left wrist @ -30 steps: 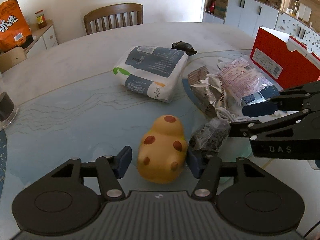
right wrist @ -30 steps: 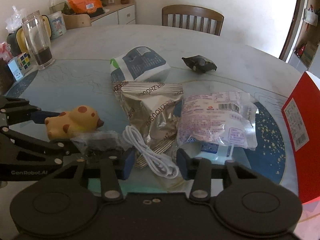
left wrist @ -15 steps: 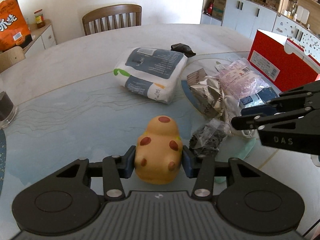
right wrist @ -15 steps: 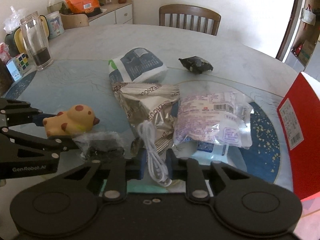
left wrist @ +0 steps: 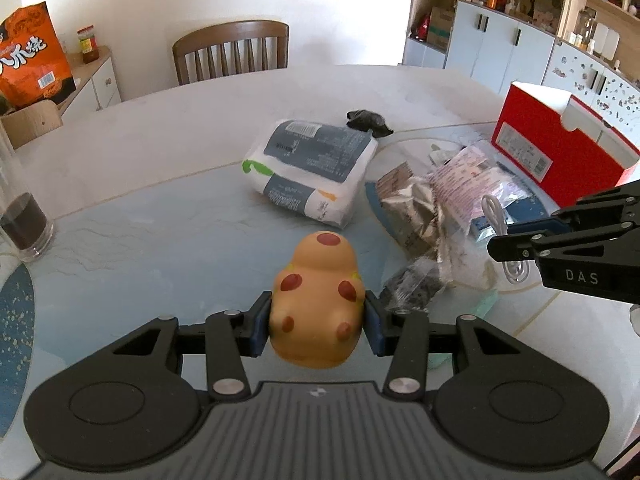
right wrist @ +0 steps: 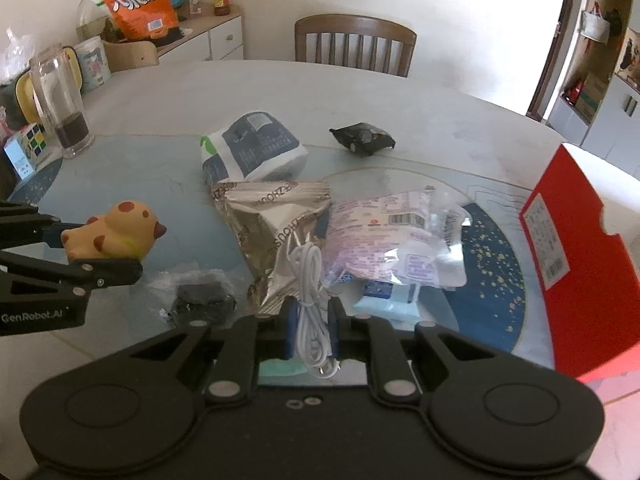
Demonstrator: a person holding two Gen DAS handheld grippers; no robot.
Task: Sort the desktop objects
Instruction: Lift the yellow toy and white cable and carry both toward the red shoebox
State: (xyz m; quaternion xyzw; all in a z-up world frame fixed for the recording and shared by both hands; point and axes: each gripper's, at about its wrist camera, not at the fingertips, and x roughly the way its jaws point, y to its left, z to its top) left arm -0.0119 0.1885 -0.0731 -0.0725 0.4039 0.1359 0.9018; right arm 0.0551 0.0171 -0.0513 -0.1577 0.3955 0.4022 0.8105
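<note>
My left gripper (left wrist: pixel 316 326) is shut on a yellow rubber duck with red spots (left wrist: pixel 318 300) and holds it above the table; the duck also shows in the right wrist view (right wrist: pixel 110 236). My right gripper (right wrist: pixel 312 326) is shut on a coiled white cable (right wrist: pixel 310 300), lifted off the snack bags; the cable shows in the left wrist view (left wrist: pixel 496 216). A silver foil bag (right wrist: pixel 272 228), a pink-printed clear packet (right wrist: pixel 396 244), a white and blue pack (right wrist: pixel 250 148), a small black packet (right wrist: pixel 362 138) and a crumpled dark packet (right wrist: pixel 202 300) lie on the table.
An open red box (right wrist: pixel 568 248) stands at the right. A glass jar with dark liquid (right wrist: pixel 66 108) and a puzzle cube box (right wrist: pixel 26 146) stand at the left. A light blue pack (right wrist: pixel 384 300) lies under the pink packet. A wooden chair (right wrist: pixel 354 44) is behind the table.
Both grippers closed: the left on the duck, the right on the white cable. Both have since lifted their objects off the table.
</note>
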